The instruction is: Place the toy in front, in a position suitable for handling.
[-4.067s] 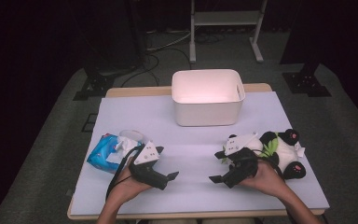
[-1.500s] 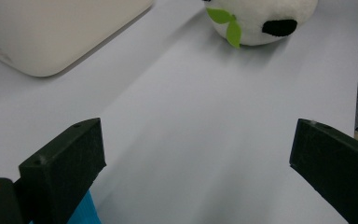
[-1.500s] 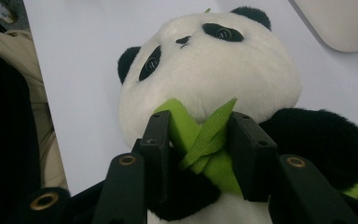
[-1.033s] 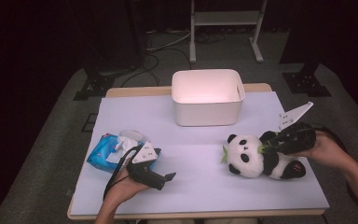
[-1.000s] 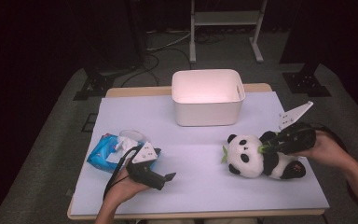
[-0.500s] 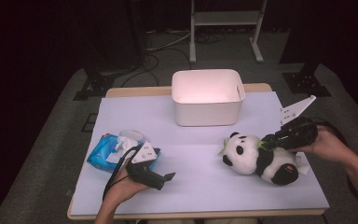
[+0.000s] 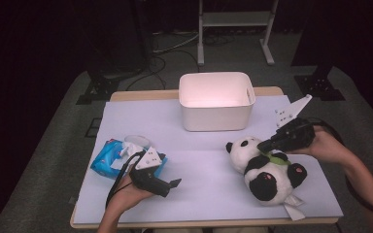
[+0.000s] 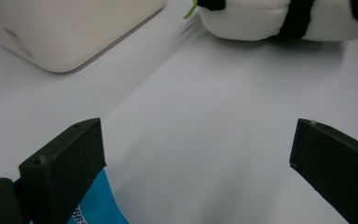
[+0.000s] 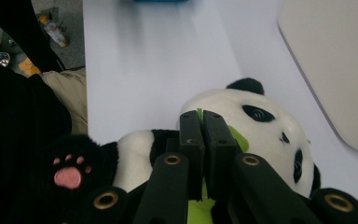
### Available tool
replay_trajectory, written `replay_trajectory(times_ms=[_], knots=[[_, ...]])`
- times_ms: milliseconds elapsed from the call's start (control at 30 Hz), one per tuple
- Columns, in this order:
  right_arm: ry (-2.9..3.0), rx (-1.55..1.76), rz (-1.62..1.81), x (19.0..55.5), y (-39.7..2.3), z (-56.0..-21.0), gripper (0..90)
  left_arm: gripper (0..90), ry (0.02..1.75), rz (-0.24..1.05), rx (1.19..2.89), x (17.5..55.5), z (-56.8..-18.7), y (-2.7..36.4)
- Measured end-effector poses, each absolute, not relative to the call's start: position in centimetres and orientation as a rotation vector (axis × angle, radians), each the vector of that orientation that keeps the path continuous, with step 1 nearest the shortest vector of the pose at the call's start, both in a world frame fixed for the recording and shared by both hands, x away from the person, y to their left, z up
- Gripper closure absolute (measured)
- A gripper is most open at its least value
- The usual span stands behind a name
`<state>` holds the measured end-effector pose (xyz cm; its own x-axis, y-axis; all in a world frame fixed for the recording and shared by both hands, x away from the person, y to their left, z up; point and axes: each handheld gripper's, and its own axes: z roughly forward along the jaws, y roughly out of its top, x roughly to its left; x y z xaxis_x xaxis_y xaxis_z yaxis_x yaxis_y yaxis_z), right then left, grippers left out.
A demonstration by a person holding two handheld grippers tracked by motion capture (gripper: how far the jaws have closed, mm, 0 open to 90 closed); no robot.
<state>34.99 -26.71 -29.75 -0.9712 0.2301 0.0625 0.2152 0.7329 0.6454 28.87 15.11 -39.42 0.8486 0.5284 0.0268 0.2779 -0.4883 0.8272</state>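
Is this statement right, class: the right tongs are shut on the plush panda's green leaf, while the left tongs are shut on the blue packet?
Not quite. The left tongs are open and hold nothing, as the left gripper view shows; the blue packet lies beside them. The right tongs are indeed shut on the plush panda's green leaf.

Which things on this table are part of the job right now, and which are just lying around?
In the job:
- plush panda, lying on the table
- right gripper, shut on the panda's green leaf
- white bin, likely where it goes

Lying about:
- blue wipes pack
- left gripper, open and idle
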Motion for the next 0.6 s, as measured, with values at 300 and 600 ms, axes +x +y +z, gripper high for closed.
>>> replay_trajectory(times_ms=[300,600], knots=[[2.978,0.354,1.032,35.1,-25.1,-30.7,85.7,2.5,0.588,0.345,2.113,28.9,-39.4,15.3],[2.997,0.524,0.997,35.1,-26.2,-31.4,61.2,2.5,0.583,0.341,2.120,28.9,-39.5,15.0]])
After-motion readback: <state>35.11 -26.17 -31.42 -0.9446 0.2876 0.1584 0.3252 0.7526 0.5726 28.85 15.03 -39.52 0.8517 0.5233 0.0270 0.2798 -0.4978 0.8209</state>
